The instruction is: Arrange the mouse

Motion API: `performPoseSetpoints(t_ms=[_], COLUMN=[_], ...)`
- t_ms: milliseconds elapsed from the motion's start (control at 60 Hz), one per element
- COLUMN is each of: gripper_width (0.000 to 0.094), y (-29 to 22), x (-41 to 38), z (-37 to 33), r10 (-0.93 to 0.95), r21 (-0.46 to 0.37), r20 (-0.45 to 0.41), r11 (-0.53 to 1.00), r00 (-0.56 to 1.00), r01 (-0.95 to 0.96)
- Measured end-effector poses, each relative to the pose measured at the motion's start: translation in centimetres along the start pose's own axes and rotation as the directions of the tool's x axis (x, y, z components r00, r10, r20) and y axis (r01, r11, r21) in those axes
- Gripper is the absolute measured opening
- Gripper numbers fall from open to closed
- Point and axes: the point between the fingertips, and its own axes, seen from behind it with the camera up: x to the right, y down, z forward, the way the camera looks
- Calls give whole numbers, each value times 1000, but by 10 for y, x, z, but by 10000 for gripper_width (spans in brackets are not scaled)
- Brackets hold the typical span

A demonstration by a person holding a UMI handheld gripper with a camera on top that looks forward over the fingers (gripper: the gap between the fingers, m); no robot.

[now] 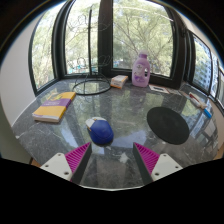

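Note:
A blue computer mouse (99, 131) lies on the glass table (120, 110), just ahead of my fingers and a little toward the left one. A round black mouse pad (167, 123) lies to its right, beyond my right finger. My gripper (112, 158) is open and empty, with the magenta pads (78, 157) wide apart above the table's near part. The mouse is not between the fingers.
A stack of yellow and purple books (54, 105) lies at the left. A purple-and-white bottle (142, 69) and a small white box (119, 81) stand at the far side by the windows. A black ring (90, 87) lies near them. Small items lie at the right edge (205, 108).

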Motion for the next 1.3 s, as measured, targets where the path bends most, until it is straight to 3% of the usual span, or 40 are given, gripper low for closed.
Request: performPoseSetpoints(t_ms=[383, 450, 550, 733, 817, 917, 1033, 1117, 1167, 1233, 1300], gripper_width=[835, 756, 515, 388, 360, 360, 360, 357, 355, 355, 353], y=[-42, -47, -50, -52, -62, -116, -221, -301, -323, -345, -333], x=[-22, -22, -24, -26, -34, -38, -22, 17, 48, 97, 138], z=[93, 102, 107, 107, 100, 74, 19, -28, -50, -68, -45], r10=[-28, -15, -6, -25, 13, -10, 19, 21, 34, 51, 76], r21=[-6, -9, -6, 4, 5, 99, 274, 427, 498, 543, 517], r20=[-21, -13, 1, 12, 58, 102, 153, 136, 106, 56, 16], r11=[1000, 1000, 1000, 1000, 1000, 995, 960, 901, 863, 836, 853], r00=[999, 1000, 1000, 1000, 998, 995, 988, 991, 994, 997, 997], r01=[28, 15, 6, 25, -14, 0, -61, -78, -83, -73, -73])
